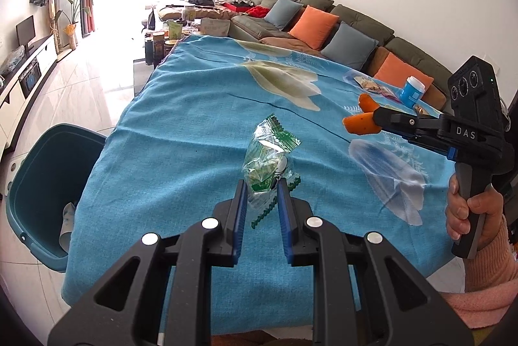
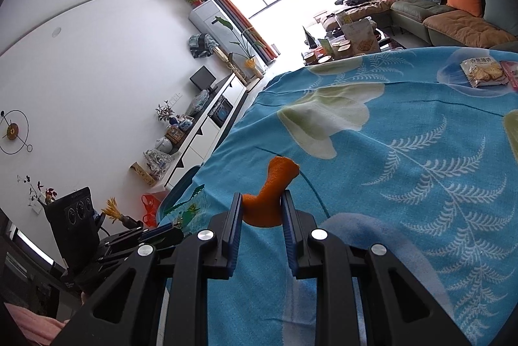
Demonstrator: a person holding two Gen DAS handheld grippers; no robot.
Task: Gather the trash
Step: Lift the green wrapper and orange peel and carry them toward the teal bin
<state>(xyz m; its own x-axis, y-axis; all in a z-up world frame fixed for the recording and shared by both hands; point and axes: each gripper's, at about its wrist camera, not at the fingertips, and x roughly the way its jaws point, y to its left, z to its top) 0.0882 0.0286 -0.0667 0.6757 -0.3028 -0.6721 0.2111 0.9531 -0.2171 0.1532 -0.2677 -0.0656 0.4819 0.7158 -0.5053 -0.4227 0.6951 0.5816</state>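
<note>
My left gripper (image 1: 261,188) is shut on a clear green-printed plastic wrapper (image 1: 269,159) and holds it above the blue flowered tablecloth (image 1: 194,106). My right gripper (image 2: 261,201) is shut on an orange peel (image 2: 271,190) and holds it above the cloth; in the left wrist view the right gripper (image 1: 375,122) and its orange peel (image 1: 360,122) are at the right. A dark teal trash bin (image 1: 35,181) stands on the floor by the table's left edge, with some paper inside.
A cracker packet (image 2: 483,72) and a blue-and-white cup (image 1: 412,91) lie at the table's far right side. A sofa with orange and grey cushions (image 1: 340,32) runs behind the table. A TV cabinet (image 2: 207,126) lines the left wall.
</note>
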